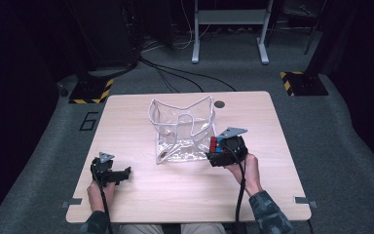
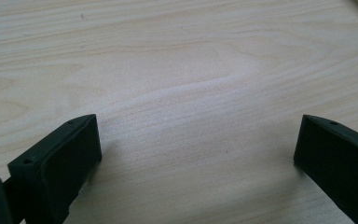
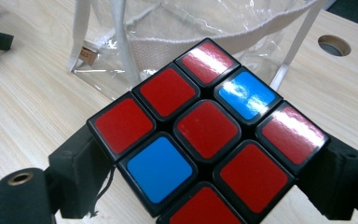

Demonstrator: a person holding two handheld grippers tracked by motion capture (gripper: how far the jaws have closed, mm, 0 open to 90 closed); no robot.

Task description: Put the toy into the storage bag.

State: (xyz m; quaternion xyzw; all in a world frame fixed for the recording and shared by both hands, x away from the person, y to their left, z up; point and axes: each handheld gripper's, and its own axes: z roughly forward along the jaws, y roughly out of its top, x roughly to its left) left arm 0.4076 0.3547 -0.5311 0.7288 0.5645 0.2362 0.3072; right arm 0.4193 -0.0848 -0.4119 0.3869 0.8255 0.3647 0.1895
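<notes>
My right gripper (image 1: 217,147) jaws clamp a puzzle cube (image 3: 208,130) on two opposite corners, just beside the clear plastic bag (image 1: 182,129) on the desk (image 1: 253,185). The cube looks rigid, light and glossy, so flat-face contact should hold better. My left gripper (image 2: 196,154) jaws stand released, empty.

We rest our left gripper (image 1: 111,171) low near the table's (image 1: 141,195) front left edge, jaws wide apart. Our right gripper (image 1: 222,152) hangs above the table's middle, jaws clamped on a cube (image 3: 205,130).
</notes>
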